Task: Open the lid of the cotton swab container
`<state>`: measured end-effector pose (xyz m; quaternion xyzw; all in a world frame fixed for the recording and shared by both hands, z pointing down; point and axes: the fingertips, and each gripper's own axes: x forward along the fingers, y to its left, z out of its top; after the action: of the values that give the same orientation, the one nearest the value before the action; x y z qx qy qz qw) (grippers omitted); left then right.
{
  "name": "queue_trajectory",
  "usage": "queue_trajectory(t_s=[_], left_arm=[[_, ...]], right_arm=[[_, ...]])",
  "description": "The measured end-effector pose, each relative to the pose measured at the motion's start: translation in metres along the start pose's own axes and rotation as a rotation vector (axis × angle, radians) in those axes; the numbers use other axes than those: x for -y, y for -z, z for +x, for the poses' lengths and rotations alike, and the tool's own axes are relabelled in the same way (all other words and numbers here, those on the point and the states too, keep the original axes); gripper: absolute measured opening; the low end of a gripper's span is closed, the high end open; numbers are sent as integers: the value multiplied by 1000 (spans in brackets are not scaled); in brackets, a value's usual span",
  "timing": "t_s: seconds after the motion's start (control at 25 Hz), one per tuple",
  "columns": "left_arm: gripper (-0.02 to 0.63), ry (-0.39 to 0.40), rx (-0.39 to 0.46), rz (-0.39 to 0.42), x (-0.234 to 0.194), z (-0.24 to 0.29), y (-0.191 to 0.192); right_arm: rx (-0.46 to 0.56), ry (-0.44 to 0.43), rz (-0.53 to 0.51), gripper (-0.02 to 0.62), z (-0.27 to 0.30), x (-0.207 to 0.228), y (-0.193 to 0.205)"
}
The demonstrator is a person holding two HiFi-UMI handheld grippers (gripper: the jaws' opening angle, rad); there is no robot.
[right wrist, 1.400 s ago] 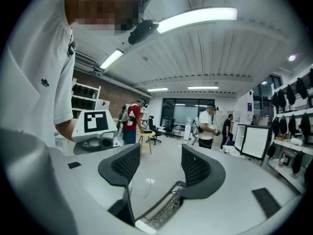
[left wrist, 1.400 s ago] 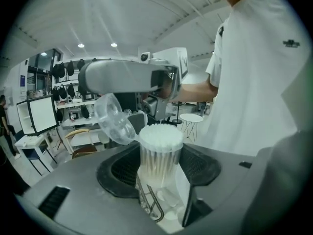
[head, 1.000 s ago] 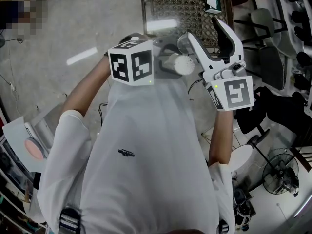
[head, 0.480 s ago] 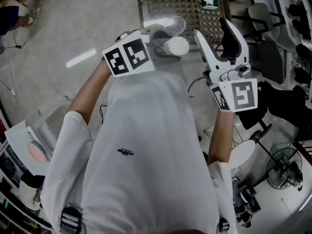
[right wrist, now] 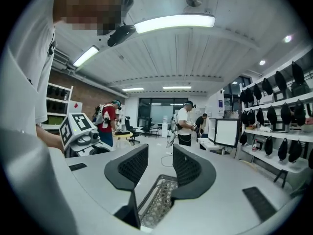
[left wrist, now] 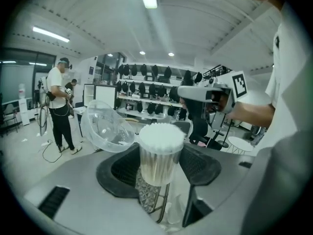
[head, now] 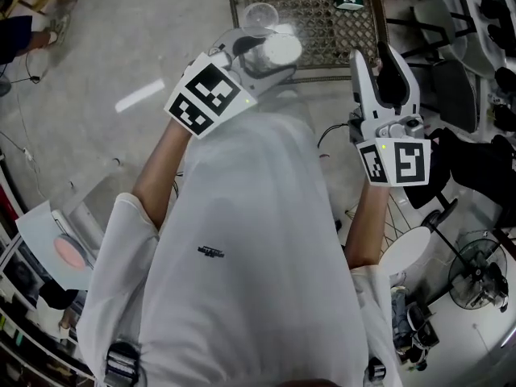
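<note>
My left gripper [head: 270, 56] is shut on the clear cotton swab container [left wrist: 156, 155], which stands upright between its pads and is packed with white swabs. The container's clear lid [left wrist: 105, 129] hangs open to the left of its rim, also seen as the lid [head: 260, 14] in the head view. My right gripper [head: 380, 63] is off to the right, apart from the container [head: 280, 49]. Its jaws have just been closing and stand apart with nothing between them, as the right gripper [right wrist: 160, 168] view shows.
A metal mesh table [head: 314, 6] lies below and ahead of both grippers. Office chairs [head: 439, 47] and a floor fan [head: 476, 280] stand at the right. Several people [right wrist: 186, 124] stand further back in the room, near desks and shelves of headsets.
Both grippers moved forward over the mesh table. The left one rolled with the container, and the lid swung further open. The right gripper drew off to the right and its jaws narrowed.
</note>
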<state>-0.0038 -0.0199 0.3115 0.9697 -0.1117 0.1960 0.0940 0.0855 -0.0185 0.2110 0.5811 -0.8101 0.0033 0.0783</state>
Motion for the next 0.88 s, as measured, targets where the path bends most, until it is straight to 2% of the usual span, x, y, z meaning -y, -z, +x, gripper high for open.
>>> queue_trajectory(t_s=[0.12, 0.2, 0.44, 0.56, 0.88], left_arm=[[244, -71, 30, -29, -6, -3, -6], [245, -123, 65, -67, -14, -6, -9], [245, -255, 170, -169, -40, -23, -16], [245, -289, 192, -190, -43, -28, -16], [245, -334, 195, -175, -39, -33, -15]], right_arm=[[-6, 48, 23, 125, -3, 4, 11], [-11, 79, 43, 89, -3, 5, 17], [-7, 165, 94, 37, -4, 9, 29], [-27, 184, 103, 31, -5, 9, 38], [-43, 191, 121, 31, -9, 10, 52]])
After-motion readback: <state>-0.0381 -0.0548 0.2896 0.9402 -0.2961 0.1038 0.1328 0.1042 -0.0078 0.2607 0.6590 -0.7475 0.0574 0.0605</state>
